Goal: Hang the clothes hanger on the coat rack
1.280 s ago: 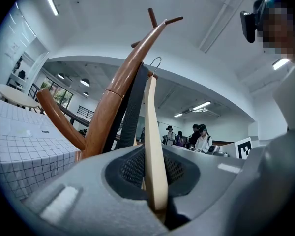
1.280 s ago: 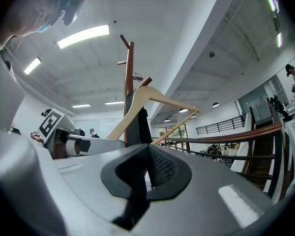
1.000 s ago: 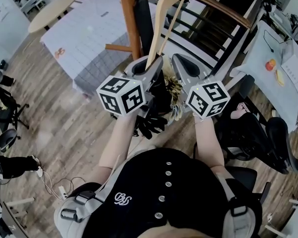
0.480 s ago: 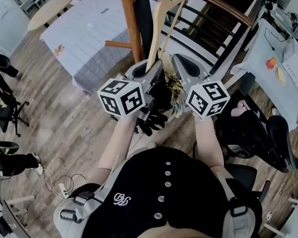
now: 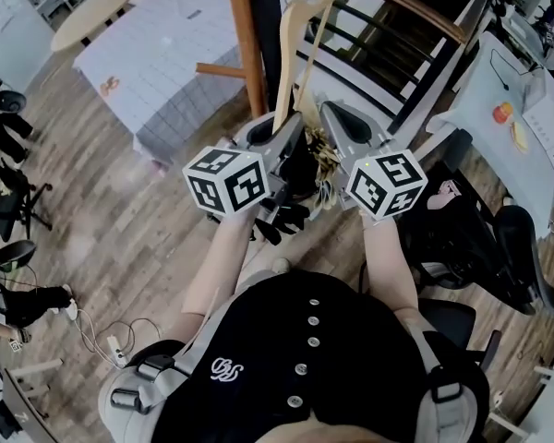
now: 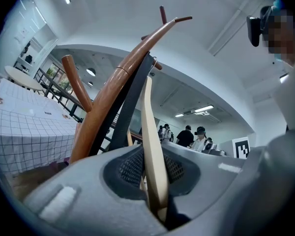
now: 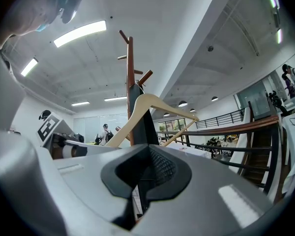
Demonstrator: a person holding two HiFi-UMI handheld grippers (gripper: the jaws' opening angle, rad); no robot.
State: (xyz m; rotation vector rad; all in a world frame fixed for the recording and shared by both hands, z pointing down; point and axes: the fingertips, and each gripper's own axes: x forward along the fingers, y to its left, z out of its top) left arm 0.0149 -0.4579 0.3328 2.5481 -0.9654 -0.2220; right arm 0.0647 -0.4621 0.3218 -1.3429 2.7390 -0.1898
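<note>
A pale wooden clothes hanger (image 5: 294, 55) stands nearly upright beside the brown pole of the coat rack (image 5: 243, 40). My left gripper (image 5: 284, 125) is shut on its lower end. In the left gripper view the hanger (image 6: 151, 132) runs up from between the pads of the left gripper (image 6: 155, 200) to the rack's curved brown arm (image 6: 120, 80), with a dark strap (image 6: 130, 107) hanging beside it. My right gripper (image 5: 337, 120) hovers just right of the hanger with its jaws together and nothing in them. In the right gripper view the right gripper (image 7: 137, 200) faces the hanger (image 7: 150, 102) and the pole (image 7: 130, 63).
A table with a checked cloth (image 5: 157, 58) stands left of the rack, and a round table (image 5: 92, 17) behind it. A dark railing (image 5: 397, 35) runs at the right, with an office chair (image 5: 480, 238) and a desk (image 5: 526, 100) beyond. Several people stand far off.
The left gripper has sunk a little with the hanger, which now stands steeper and closer to the pole. The right gripper has kept still.
</note>
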